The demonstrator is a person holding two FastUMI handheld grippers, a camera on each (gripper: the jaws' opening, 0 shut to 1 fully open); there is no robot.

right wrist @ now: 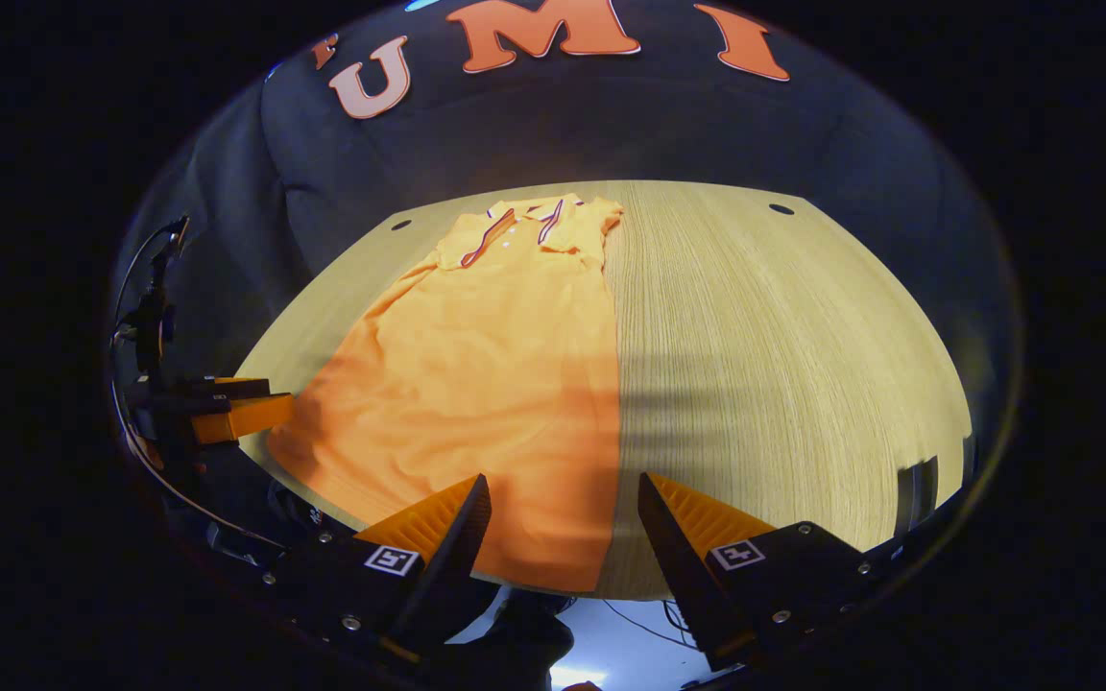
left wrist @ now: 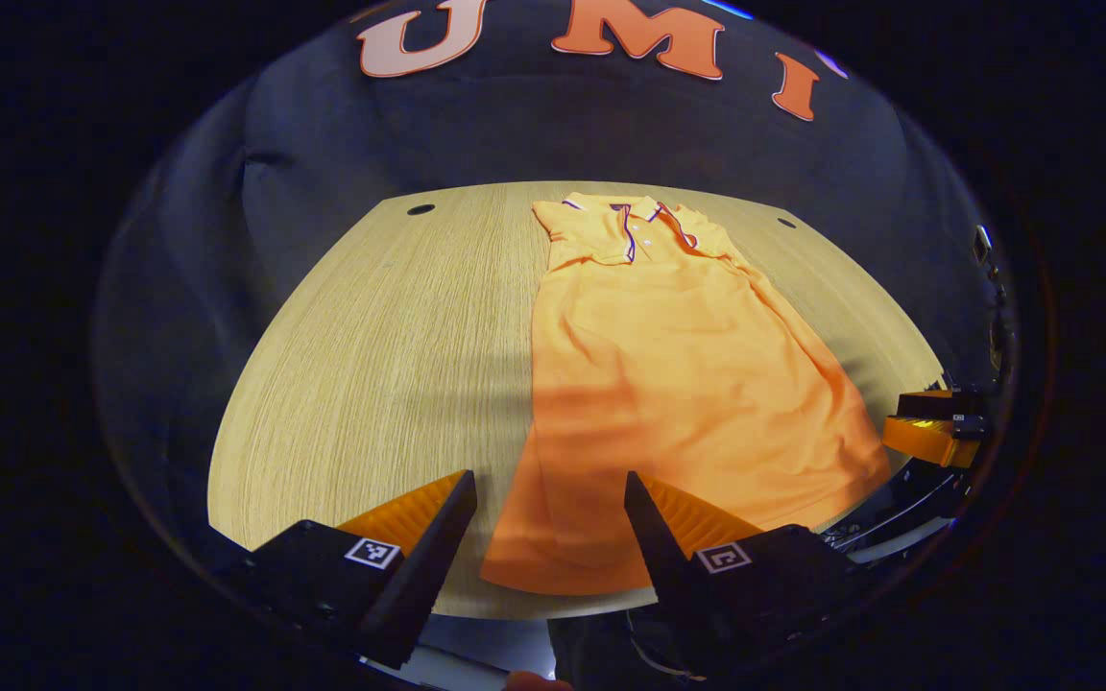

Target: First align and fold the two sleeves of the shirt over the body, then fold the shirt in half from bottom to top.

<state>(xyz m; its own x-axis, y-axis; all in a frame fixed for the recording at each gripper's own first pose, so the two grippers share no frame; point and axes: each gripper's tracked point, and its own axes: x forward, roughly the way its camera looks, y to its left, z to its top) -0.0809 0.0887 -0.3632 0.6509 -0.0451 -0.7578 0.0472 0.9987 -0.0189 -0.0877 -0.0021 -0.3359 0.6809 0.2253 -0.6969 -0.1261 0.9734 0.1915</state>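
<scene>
Pale wood-grain table [left wrist: 371,365]; orange polo shirt [left wrist: 678,384] flat on it, collar far

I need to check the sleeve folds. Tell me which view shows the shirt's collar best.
The left gripper view: the collar faces it nearly square, with the placket and buttons readable on the shirt. In the right gripper view the collar sits farther off and skewed, its trim visible but flatter.
</scene>
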